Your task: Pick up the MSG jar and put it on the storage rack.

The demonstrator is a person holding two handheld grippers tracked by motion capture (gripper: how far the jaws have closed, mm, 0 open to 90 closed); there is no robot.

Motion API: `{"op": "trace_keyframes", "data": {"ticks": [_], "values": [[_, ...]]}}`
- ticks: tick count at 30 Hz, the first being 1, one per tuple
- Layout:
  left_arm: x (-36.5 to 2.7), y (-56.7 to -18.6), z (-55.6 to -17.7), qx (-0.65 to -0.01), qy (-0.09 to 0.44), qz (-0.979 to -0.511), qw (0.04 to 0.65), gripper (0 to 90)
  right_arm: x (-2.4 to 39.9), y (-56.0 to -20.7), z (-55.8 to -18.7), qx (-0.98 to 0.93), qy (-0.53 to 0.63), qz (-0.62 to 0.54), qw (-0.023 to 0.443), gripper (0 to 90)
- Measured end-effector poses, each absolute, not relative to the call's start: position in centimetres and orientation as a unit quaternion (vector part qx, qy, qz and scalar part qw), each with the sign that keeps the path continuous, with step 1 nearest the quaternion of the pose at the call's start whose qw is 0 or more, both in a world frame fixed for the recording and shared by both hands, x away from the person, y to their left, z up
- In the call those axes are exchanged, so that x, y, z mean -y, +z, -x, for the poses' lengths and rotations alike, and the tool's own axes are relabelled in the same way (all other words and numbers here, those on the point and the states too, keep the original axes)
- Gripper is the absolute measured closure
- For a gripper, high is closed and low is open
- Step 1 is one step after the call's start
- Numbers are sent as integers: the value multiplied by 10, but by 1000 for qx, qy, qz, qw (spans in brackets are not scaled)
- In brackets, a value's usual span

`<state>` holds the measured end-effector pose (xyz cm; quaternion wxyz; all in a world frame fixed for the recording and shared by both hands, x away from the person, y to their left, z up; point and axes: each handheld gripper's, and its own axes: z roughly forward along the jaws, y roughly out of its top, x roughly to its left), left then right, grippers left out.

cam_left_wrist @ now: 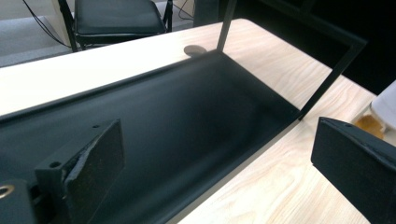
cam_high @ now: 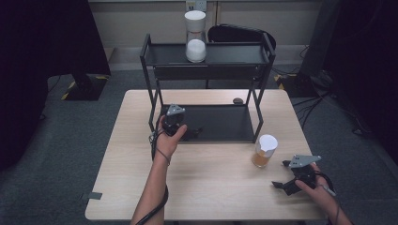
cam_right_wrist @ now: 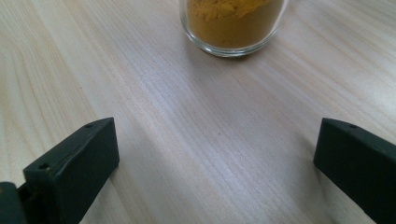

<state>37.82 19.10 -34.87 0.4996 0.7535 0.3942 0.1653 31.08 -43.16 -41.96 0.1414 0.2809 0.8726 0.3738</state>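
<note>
Right gripper (cam_high: 283, 184) hangs wide open near the table's front right edge, bare wood between it and the jar of orange powder (cam_high: 264, 151), whose top is cut off in the right gripper view. Left gripper (cam_high: 193, 132), jaws spread, sits at the black rack's lower shelf (cam_high: 220, 123).

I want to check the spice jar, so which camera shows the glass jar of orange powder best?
The high view: the whole glass jar of orange powder with its white lid. The right gripper view gives only its base close up; the left gripper view catches an edge.
</note>
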Motion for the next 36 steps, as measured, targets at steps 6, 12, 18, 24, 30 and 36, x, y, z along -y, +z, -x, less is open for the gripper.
{"op": "trace_keyframes", "data": {"ticks": [6, 12, 18, 24, 30, 36], "values": [[-192, -362, -374, -398, 166, -754, 496, 25, 432, -420, -311, -873, 374, -281, 141, 0], [-193, -377, -369, -404, 162, -754, 492, 26, 432, -420, -311, -873, 374, -281, 141, 0], [-194, -392, -364, -413, 152, -748, 497, 26, 432, -420, -311, -873, 374, -281, 141, 0], [-194, -403, -360, -416, 148, -750, 492, 25, 432, -420, -311, -873, 374, -281, 141, 0], [-189, -412, -355, -415, 150, -758, 480, 25, 432, -420, -311, -873, 374, -281, 141, 0], [-182, -418, -345, -414, 163, -762, 470, 25, 432, -420, -311, -873, 374, -281, 141, 0]]}}
